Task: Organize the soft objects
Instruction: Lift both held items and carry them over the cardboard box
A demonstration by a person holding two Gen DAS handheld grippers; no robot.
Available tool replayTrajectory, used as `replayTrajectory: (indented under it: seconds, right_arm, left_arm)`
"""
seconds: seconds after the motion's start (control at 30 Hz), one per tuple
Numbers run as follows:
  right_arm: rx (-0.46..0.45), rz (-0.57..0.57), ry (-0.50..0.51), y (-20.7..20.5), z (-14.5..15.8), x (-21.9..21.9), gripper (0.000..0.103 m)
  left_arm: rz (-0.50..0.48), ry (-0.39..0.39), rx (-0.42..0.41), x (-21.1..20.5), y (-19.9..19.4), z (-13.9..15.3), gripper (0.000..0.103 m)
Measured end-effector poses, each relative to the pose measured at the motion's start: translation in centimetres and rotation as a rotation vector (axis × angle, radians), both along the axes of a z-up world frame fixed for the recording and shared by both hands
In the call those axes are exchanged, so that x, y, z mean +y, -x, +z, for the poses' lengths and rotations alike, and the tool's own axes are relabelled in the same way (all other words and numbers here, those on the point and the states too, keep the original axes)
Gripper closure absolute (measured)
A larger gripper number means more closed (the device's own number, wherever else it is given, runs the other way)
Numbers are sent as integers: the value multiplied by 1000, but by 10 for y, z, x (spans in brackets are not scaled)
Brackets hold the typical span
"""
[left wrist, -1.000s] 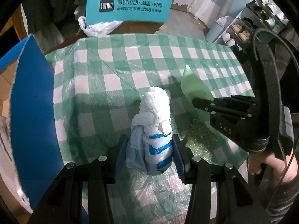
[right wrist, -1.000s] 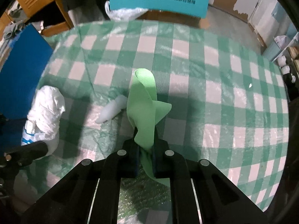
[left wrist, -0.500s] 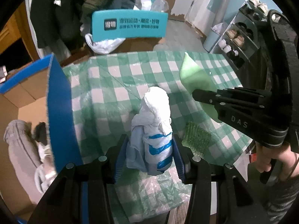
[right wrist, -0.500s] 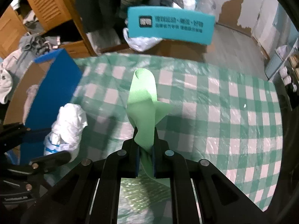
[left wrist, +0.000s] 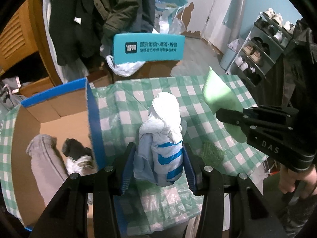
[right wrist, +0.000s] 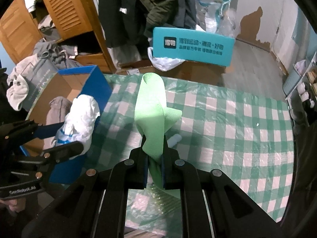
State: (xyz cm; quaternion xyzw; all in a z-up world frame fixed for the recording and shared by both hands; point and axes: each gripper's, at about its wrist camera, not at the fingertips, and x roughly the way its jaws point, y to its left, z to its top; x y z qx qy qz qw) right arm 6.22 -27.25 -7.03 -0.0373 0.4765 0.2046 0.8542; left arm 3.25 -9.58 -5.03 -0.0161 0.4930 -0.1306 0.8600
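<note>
Both hand-held grippers raised, white bundle, green cloth

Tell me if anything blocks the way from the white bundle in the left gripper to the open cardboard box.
Only the box's blue wall stands between the white bundle and the cardboard box. The left gripper holds the bundle beside that wall; whether it clears the top edge is unclear.
</note>
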Motion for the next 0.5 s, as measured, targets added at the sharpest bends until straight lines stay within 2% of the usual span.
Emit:
replayTrajectory:
  seconds: [0.5]
  right_arm:
    - [-41,71,-5,8,24,45,94]
  left_arm:
    - [66,5,-52,38,9,23,56]
